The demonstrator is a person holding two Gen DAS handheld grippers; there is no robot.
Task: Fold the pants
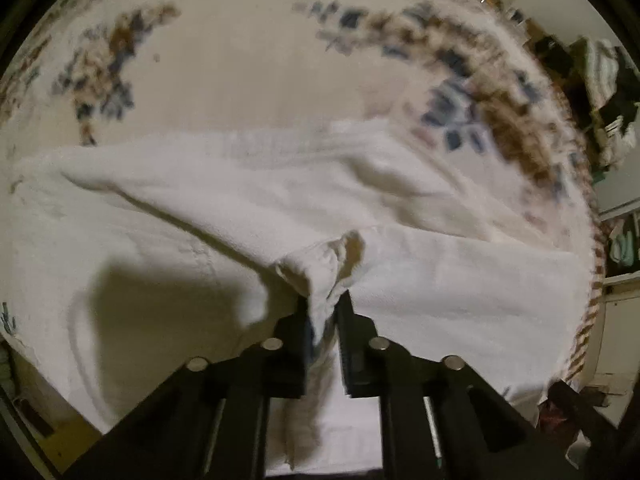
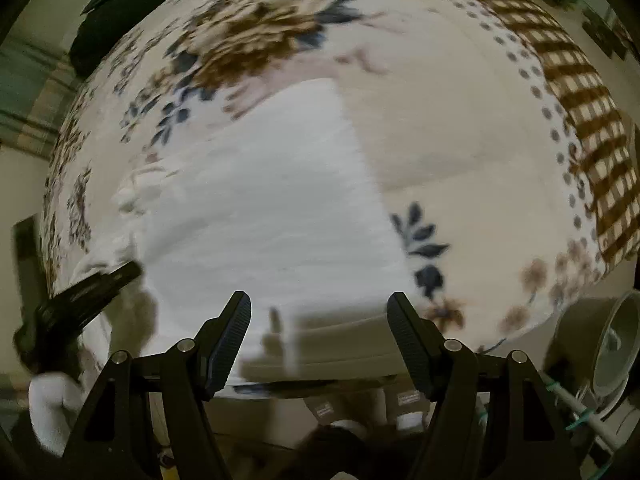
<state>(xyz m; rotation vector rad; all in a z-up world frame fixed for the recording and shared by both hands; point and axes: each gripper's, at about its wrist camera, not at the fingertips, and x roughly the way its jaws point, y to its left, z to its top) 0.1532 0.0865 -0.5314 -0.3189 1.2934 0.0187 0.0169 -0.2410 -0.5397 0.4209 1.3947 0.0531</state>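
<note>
Left gripper (image 1: 325,300) is clamped on a bunched edge of the white pants (image 1: 248,200), lifting it above the layer beneath. Right gripper (image 2: 319,312) is released, jaws spread, holding nothing, at the near edge. The pants lie on a floral blanket (image 2: 460,120).

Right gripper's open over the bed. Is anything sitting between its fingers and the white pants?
Nothing visible does. The right gripper hangs open above the pants, which lie bare on the floral blanket. The left gripper, off at the left, is shut on a bunched edge of the fabric.
</note>
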